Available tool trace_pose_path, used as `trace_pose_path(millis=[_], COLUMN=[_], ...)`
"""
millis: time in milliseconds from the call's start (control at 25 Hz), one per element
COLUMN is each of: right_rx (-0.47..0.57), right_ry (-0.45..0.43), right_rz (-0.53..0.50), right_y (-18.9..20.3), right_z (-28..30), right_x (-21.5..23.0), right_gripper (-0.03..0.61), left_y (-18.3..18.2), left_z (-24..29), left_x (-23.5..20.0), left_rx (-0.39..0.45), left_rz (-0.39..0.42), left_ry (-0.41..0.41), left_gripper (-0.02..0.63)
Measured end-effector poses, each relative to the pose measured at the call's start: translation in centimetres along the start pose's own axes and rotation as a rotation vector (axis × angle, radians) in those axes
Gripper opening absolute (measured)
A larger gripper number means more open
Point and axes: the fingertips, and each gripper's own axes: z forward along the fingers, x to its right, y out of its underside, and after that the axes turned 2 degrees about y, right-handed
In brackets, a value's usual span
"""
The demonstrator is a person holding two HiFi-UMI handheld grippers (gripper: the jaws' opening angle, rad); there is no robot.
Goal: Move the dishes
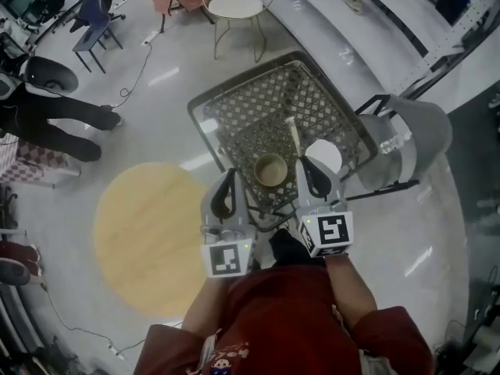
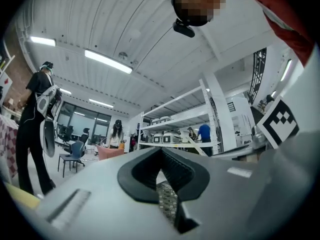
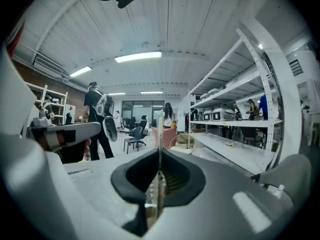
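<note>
In the head view a dark wire-mesh basket [image 1: 234,112] stands below me. Inside it sit a tan bowl [image 1: 271,170] and a pale wooden stick [image 1: 294,135]. A white plate [image 1: 328,155] stands at the basket's right side, and my right gripper [image 1: 310,167] is shut on it. The plate [image 3: 160,154] shows in the right gripper view as a thin upright edge pinched between the pads. Over the basket's near left edge my left gripper [image 1: 228,186] is shut and holds nothing. In the left gripper view its jaws [image 2: 161,176] meet, with only mesh below them.
A grey shell chair [image 1: 410,135] stands right of the basket and a white wire chair [image 1: 234,10] beyond it. A round yellow patch [image 1: 144,237] lies on the floor at left. A person in black [image 1: 55,119] stands far left. White shelving [image 1: 375,22] runs along the top right.
</note>
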Motion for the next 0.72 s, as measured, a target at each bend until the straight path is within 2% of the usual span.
trace_pose_path(millis=[400,720], right_rx=[-0.017,-0.051], right_ry=[0.144,0.195], right_rz=[0.032,0.080], right_y=[1.7,3.9], right_z=[-1.2,-1.0], right_x=[10.1,13.7], right_gripper=[0.018,0.018], left_y=[1.8,3.2], left_z=[6.3,8.6], left_x=[7.2,10.1], left_rx=[0.014,0.009], left_rz=[-0.029,-0.028], left_ry=[0.126,0.179], left_gripper=[0.006,0.006])
